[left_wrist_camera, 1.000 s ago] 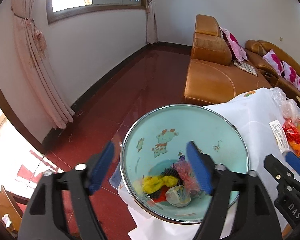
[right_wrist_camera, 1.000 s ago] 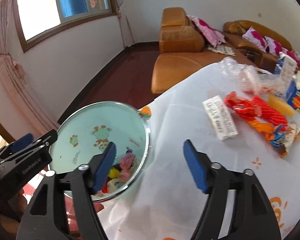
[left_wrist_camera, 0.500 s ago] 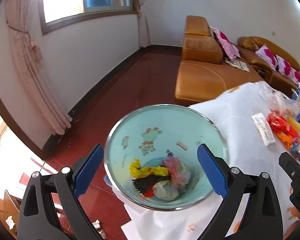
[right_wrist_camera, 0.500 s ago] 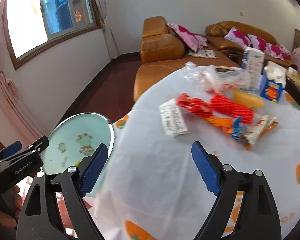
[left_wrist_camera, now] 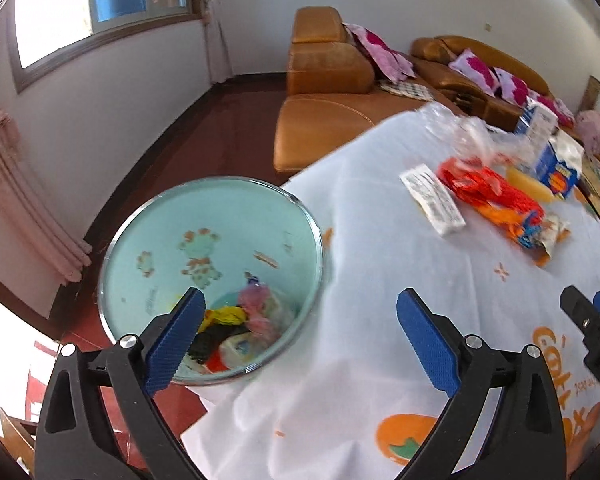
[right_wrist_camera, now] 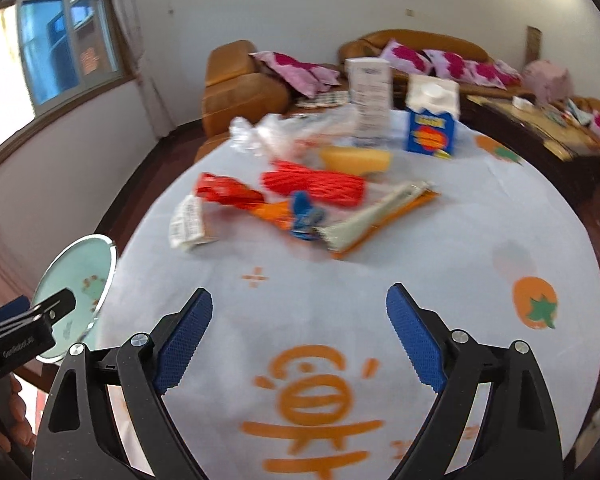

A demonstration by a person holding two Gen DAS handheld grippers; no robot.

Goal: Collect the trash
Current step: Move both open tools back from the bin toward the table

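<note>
Trash (right_wrist_camera: 312, 196) heaped on table (right_wrist_camera: 400, 272) at about 12 o'clock from right gripper (right_wrist_camera: 299, 340): clear bag, red wrappers, receipt, orange packet, with two cartons behind. Bin (left_wrist_camera: 212, 276), part full, hanging off table edge at 9 o'clock, under left gripper (left_wrist_camera: 296, 338).

Step in hand, by judgement: between pieces, reaching out for the next one. Both grippers wide open and empty. Next move probably calls for right gripper forward to 12, low over cloth, closing on the receipt or a red wrapper at the heap's near side.

Broad bare cloth between grippers and heap, so plenty of room. Table rim curving away at 3 and 9 o'clock; bin rim touching or just beside cloth edge, cannot tell which.
</note>
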